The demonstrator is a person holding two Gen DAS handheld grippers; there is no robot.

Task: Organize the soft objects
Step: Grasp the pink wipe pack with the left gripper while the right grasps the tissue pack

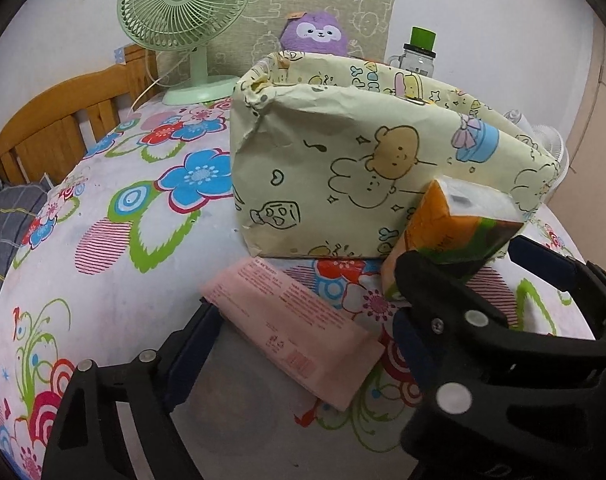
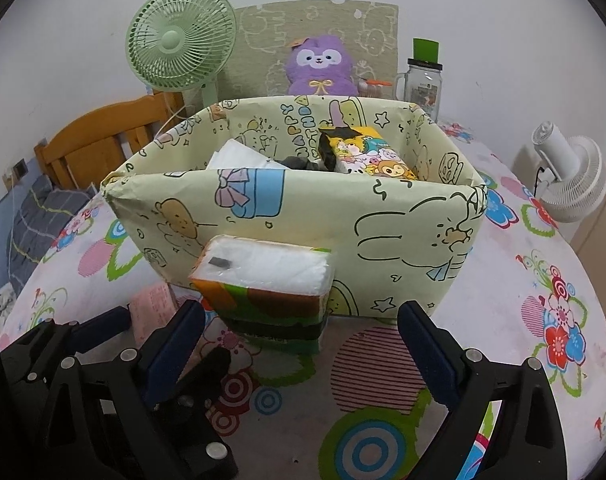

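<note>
The orange tissue pack (image 2: pixel 263 276) leans on the box (image 2: pixel 403 240) front, between my wide-open, empty right gripper (image 2: pixel 301 340). One pink pack (image 1: pixel 291 328) lies between my open left gripper (image 1: pixel 303 344). Box contents partly hidden: I count one cartoon pack (image 2: pixel 373 156).

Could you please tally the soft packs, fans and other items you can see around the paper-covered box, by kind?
Tissue packs: 3: orange-green pack, pink pack, cartoon pack inside the box
Fans: 2: green fan, white fan
Plush toys: 1: purple plush
Jars: 1: green-lidded jar
Total: 7
</note>
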